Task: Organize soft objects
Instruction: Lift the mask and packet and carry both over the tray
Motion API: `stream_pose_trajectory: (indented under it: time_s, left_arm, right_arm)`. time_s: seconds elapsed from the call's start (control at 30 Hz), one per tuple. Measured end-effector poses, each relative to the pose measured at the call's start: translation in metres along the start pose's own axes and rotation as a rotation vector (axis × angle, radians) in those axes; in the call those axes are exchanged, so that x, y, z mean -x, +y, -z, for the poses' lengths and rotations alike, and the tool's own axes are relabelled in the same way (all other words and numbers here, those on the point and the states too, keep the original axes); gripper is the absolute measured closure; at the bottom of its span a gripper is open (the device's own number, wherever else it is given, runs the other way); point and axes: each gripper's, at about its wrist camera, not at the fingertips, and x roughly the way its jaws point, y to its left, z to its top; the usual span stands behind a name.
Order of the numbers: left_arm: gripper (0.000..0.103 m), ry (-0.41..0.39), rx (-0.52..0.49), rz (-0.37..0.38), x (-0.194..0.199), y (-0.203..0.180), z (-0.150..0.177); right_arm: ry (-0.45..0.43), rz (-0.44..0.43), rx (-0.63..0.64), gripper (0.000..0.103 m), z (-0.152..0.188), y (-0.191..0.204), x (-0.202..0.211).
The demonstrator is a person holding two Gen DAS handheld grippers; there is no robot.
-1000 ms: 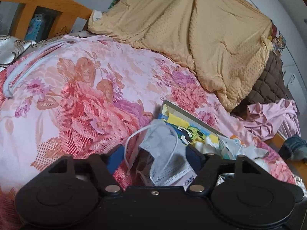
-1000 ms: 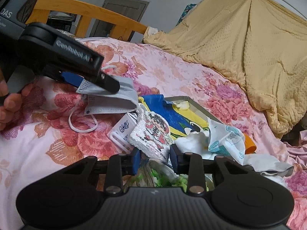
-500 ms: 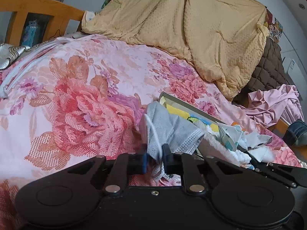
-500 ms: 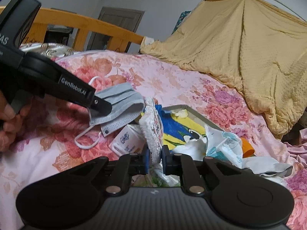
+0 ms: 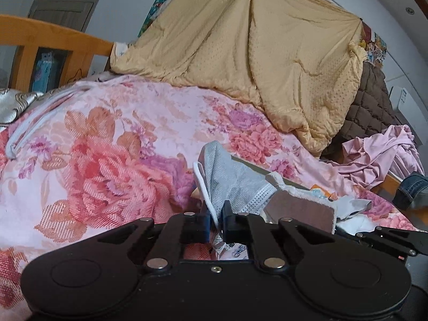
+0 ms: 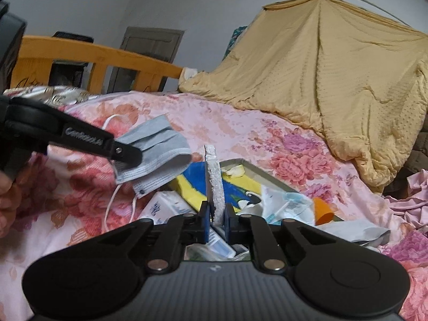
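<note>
Above the floral bed, the left claw pinches a grey face mask, while just right of it the right claw clamps a white fluffy pad upright over the cluttered tray.

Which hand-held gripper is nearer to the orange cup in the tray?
Right. The right hand-held gripper, shut on a white pad, sits over the tray with the orange cup just beside it. The left hand-held gripper, shut on a grey mask, is past the tray's far side.
</note>
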Motion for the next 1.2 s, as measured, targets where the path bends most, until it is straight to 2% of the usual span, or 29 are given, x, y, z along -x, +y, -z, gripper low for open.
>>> stream_pose_trajectory:
  time_s: [0.2, 0.3, 0.53, 0.83, 0.97, 1.2]
  left_arm:
    - [0.095, 0.010, 0.037, -0.011, 0.003, -0.008, -0.012]
    - [0.095, 0.004, 0.016, -0.010, -0.001, -0.021, -0.020]
    - [0.095, -0.004, 0.029, 0.006, -0.050, -0.061, -0.044]
    - [0.095, 0.099, 0.055, -0.066, -0.125, -0.085, -0.052]
    - [0.095, 0.153, 0.064, -0.097, -0.141, -0.088, -0.044]
    - [0.095, 0.183, 0.074, -0.118, -0.149, -0.095, -0.034]
  right_arm:
    - [-0.014, 0.011, -0.099, 0.092, -0.009, -0.030, 0.000]
    - [-0.013, 0.010, -0.168, 0.092, -0.010, -0.052, -0.002]
    - [-0.004, -0.019, -0.358, 0.092, -0.008, -0.110, -0.019]
    - [0.003, -0.070, -0.531, 0.091, 0.001, -0.160, -0.043]
    - [0.004, -0.073, -0.560, 0.091, 0.002, -0.169, -0.048]
    - [0.019, -0.082, -0.598, 0.091, 0.005, -0.176, -0.053]
